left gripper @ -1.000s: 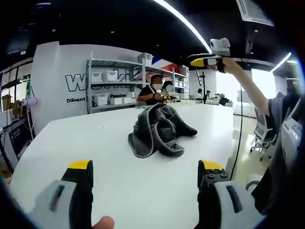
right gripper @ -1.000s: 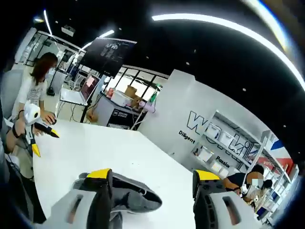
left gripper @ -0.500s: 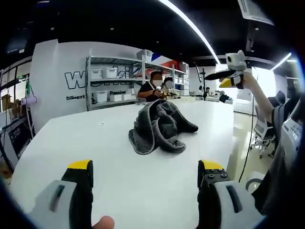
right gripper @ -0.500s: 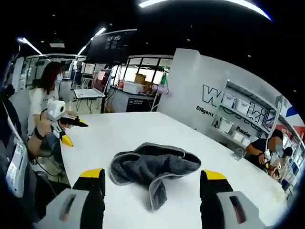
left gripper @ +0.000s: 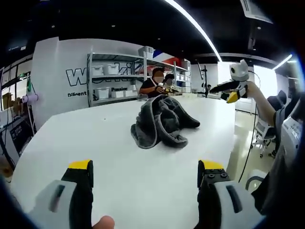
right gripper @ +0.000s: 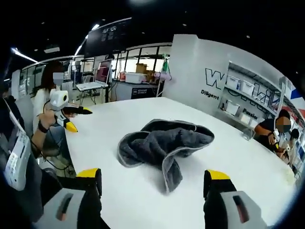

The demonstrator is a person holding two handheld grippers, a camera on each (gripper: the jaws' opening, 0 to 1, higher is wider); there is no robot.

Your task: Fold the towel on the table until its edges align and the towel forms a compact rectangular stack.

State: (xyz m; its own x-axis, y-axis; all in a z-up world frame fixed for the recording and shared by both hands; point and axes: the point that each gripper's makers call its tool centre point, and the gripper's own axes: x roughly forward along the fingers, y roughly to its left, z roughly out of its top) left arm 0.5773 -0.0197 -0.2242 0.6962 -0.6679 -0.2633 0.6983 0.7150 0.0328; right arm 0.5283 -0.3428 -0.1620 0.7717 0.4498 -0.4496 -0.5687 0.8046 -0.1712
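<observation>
On the white table (left gripper: pixel 71 143) the grey towel (left gripper: pixel 161 122) lies crumpled near the middle, while the left gripper (left gripper: pixel 145 174) and right gripper (right gripper: pixel 153 179) hover apart from it, jaws spread and empty.

Bare white counter (left gripper: pixel 71 143) lies open all around the crumpled grey towel (left gripper: pixel 159 121); nothing else stands on its surface near either approach.

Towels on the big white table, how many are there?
1. The grey towel lies crumpled in a heap near the middle of the white table, ahead of both open claws. Its folds could hide something, but I see just one.
</observation>
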